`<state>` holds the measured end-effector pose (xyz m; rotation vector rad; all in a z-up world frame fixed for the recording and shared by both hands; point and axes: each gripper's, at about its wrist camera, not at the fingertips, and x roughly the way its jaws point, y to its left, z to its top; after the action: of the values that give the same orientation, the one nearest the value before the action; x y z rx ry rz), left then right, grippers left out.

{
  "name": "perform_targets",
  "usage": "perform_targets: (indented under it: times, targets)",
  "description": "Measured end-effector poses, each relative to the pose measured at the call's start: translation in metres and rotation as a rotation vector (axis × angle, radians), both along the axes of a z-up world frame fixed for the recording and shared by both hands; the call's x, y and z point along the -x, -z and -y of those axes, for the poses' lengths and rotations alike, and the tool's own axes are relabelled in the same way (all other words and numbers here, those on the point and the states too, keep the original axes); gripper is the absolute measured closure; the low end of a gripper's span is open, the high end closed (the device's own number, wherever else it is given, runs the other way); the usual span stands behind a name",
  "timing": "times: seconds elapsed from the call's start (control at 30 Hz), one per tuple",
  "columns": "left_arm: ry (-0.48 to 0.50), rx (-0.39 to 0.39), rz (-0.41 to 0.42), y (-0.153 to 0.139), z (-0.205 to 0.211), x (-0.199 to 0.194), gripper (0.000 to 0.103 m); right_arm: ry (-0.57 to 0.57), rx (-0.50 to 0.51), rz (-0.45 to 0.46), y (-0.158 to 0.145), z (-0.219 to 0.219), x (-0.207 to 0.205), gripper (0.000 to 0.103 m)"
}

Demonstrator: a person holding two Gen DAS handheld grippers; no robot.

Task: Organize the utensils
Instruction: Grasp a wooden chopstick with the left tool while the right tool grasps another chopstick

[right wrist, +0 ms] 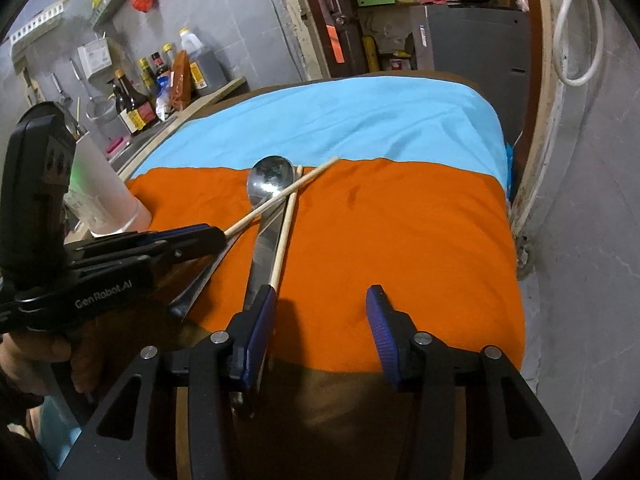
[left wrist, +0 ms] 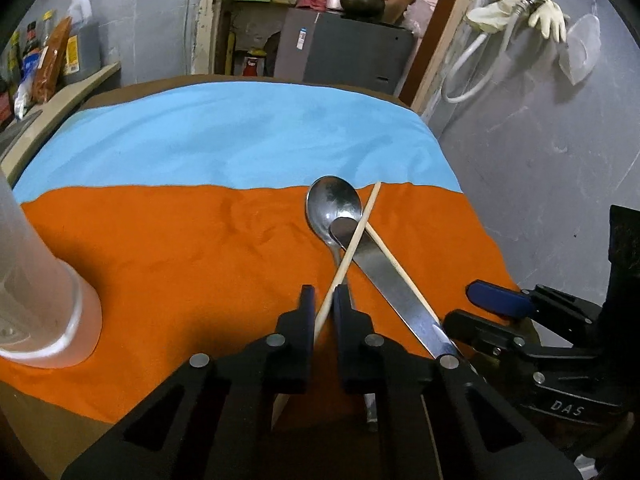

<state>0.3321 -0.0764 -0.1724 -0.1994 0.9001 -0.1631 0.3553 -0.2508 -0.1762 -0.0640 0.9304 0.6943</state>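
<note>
Nearest the lens in your left wrist view, the left gripper [left wrist: 323, 312] sits at the bottom centre with its two dark fingers drawn almost together on one chopstick [left wrist: 347, 257]; the pale stick passes straight between the pads, so you are clenched on it. That chopstick runs up and to the right across the spoon [left wrist: 331, 207], whose bowl lies at the line where the orange cloth [left wrist: 180, 264] meets the blue cloth [left wrist: 240, 136]. A flat steel knife [left wrist: 394, 292] slants from the spoon's bowl down to the lower right, and the second chopstick [left wrist: 390, 258] lies along its right edge.

In your right wrist view, the right gripper [right wrist: 322, 332] fills the bottom centre, its blue pads [right wrist: 382, 328] standing apart. The second chopstick [right wrist: 285, 232] and the knife [right wrist: 264, 248] come down to the left pad; whether that pad touches them you cannot tell, and the right pad hangs over bare orange cloth, so nothing is grasped.

The one container on the table is a tall translucent white holder [left wrist: 44, 292] at the left edge of the left view, standing upright on the orange cloth, well apart from the utensils. Its inside is out of sight. In the right view it stands at middle left [right wrist: 108, 196], partly behind your left gripper, and what it holds is hidden there too
</note>
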Motion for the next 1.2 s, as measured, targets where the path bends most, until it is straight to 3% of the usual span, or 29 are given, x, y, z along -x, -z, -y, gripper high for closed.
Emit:
perform_targets:
  times: [0.5,0.7,0.77,0.83,0.97,1.2]
  targets:
    - [-0.137,-0.013,-0.020,-0.008,-0.011,0.044,0.096,-0.021,0.104,0.023,0.000,-0.041,-0.033,0.057]
    - [-0.077,-0.041,-0.041,-0.010,-0.007,0.035,0.093,-0.020,0.146,0.040,0.001,-0.054,-0.045,0.059]
    - [-0.053,-0.045,-0.045,-0.011,-0.005,0.032,0.088,-0.010,0.166,0.047,0.001,-0.053,-0.045,0.067]
    - [-0.019,-0.038,-0.057,-0.013,-0.001,0.025,0.076,-0.018,0.211,0.079,0.002,-0.051,-0.040,0.068]
    - [0.014,-0.063,-0.090,-0.010,0.004,0.008,0.073,-0.021,0.206,0.060,0.001,-0.044,-0.040,0.070]
    - [0.075,-0.141,-0.138,-0.007,0.009,-0.016,0.073,-0.037,0.245,0.022,0.000,-0.054,-0.041,0.061]
